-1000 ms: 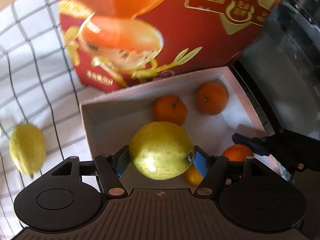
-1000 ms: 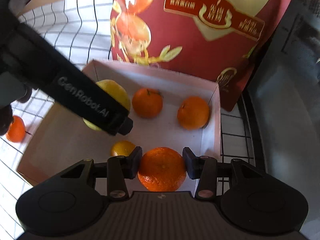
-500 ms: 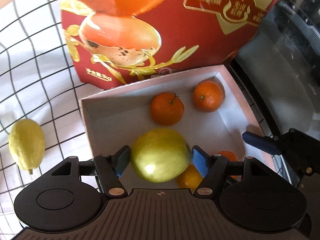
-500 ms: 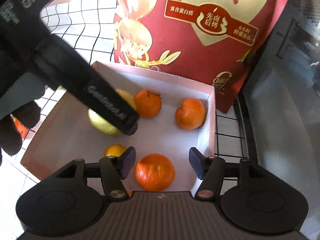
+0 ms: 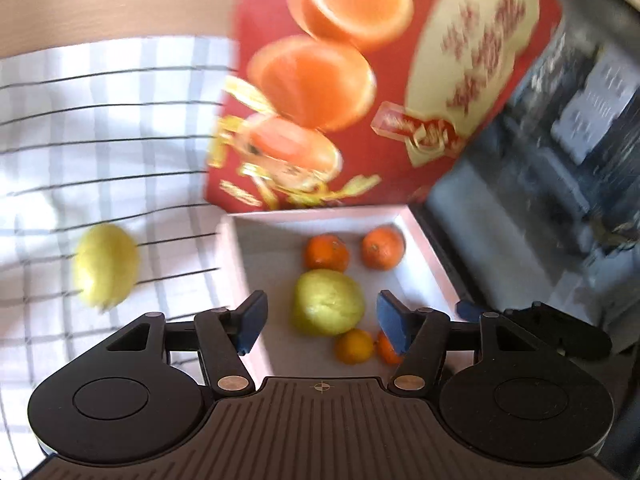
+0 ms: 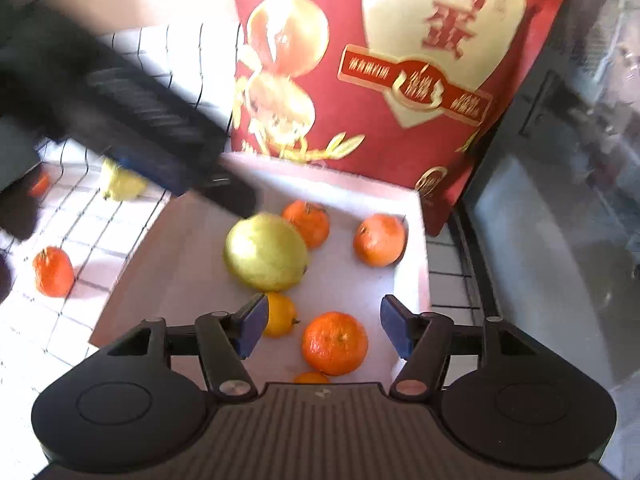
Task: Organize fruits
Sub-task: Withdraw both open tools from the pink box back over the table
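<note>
On the red gift box (image 6: 400,80) behind my tray I could read large red Chinese characters "鹅蛋" (image 6: 448,12) on its cream panel. The small gold lettering on the red banner (image 6: 416,88) below was too blurred to read.

Checked tablecloth (image 5: 120,128), pink box (image 6: 412,248), pear (image 5: 105,268), mandarin (image 6: 53,271)

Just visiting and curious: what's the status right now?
Left gripper open, right gripper open, both empty. Yellow-green pear and oranges sit in white box. Another pear and orange wait on checked cloth.
</note>
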A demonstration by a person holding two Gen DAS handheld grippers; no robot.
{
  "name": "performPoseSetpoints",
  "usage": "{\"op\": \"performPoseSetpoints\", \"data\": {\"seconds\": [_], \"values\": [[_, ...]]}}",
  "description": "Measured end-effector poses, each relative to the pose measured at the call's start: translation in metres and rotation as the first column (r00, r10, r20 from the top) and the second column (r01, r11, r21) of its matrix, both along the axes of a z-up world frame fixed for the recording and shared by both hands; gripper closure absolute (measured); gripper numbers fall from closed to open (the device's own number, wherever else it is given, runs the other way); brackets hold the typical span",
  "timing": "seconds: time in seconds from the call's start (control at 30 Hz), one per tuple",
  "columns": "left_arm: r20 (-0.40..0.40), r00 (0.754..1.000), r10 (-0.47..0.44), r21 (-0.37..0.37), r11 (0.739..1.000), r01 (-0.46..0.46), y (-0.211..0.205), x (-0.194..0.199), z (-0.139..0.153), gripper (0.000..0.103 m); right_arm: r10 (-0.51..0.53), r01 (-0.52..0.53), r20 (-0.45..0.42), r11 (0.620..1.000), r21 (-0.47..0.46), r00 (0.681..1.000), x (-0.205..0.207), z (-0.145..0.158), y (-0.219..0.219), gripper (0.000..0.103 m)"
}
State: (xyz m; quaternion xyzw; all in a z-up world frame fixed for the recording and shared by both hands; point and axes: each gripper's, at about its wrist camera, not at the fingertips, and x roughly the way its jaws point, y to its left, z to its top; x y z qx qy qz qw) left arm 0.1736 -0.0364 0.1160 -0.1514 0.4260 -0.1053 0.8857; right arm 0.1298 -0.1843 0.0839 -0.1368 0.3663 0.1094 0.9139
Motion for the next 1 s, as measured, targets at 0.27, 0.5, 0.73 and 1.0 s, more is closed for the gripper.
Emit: {"op": "performPoseSetpoints", "data": {"seconds": [0.27,0.5,0.73,1.0], "values": [[0.082,0.967,0.241,-0.069,0.969,-0.235,0.084,-0.098,0.001,0.038,0.001,-0.006,0.061,0.996,0.085,0.998,-0.014,0.038,0.036,0.03],[0.066,0.907,0.415,-0.032,0.91,-0.414,0.149,-0.152,-0.023,0.038,0.126,-0.128,0.033,0.991,0.044,0.991,-0.025,0.044,0.107,0.029],[0.103,0.854,0.51,-0.005,0.859,-0.512,0.199,-0.2,-0.036,0.038,0.258,-0.256,-0.038,0.965,0.06,0.965,-0.03,0.042,0.168,0.028],[0.066,0.848,0.525,-0.039,0.851,-0.524,0.222,-0.233,-0.058,0.038,0.337,-0.32,-0.106,0.935,0.151,0.935,0.001,0.009,0.262,0.03]]}}
